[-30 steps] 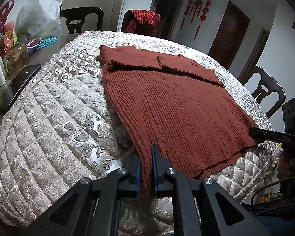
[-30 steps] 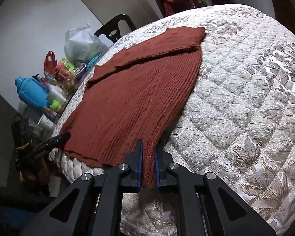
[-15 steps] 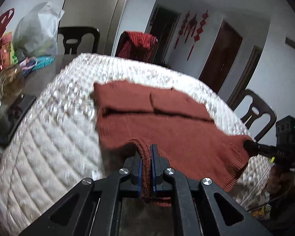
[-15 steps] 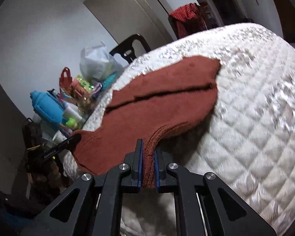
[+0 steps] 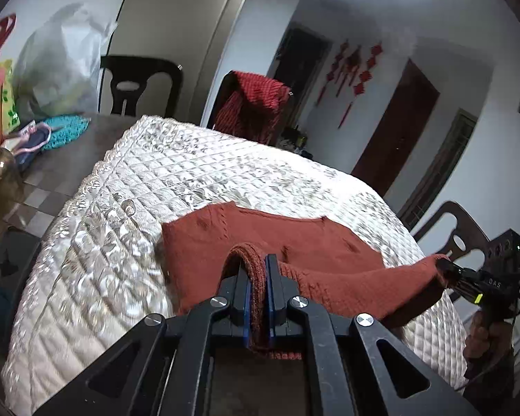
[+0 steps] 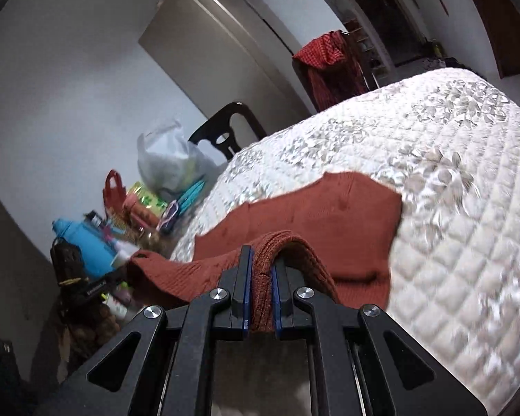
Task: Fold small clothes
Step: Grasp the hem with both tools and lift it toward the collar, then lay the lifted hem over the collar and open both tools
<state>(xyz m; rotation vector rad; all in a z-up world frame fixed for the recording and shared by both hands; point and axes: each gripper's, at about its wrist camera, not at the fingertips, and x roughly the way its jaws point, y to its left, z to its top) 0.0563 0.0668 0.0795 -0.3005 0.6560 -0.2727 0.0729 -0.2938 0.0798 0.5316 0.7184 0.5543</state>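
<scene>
Here I have the rust-red knit sweater (image 5: 267,239) pinched at its hem by both tools. My left gripper (image 5: 258,277) is clenched on a thick roll of ribbed edge, which arches up just ahead of the blue pads and hangs down between them. My right gripper (image 6: 260,267) bites an equal roll of hem at the other corner, the knit humped over its pads in the same way. Between the two jaws the hem stretches as a raised, slightly sagging band, lifted clear of the quilted cover (image 5: 97,263). Beyond the jaws the rest of the garment lies flat on the quilt, its far edge uneven with a small notch. The ribbing reads as fine vertical lines, and the cloth looks thick and soft. The quilt's nearer side is blurred in both views.
</scene>
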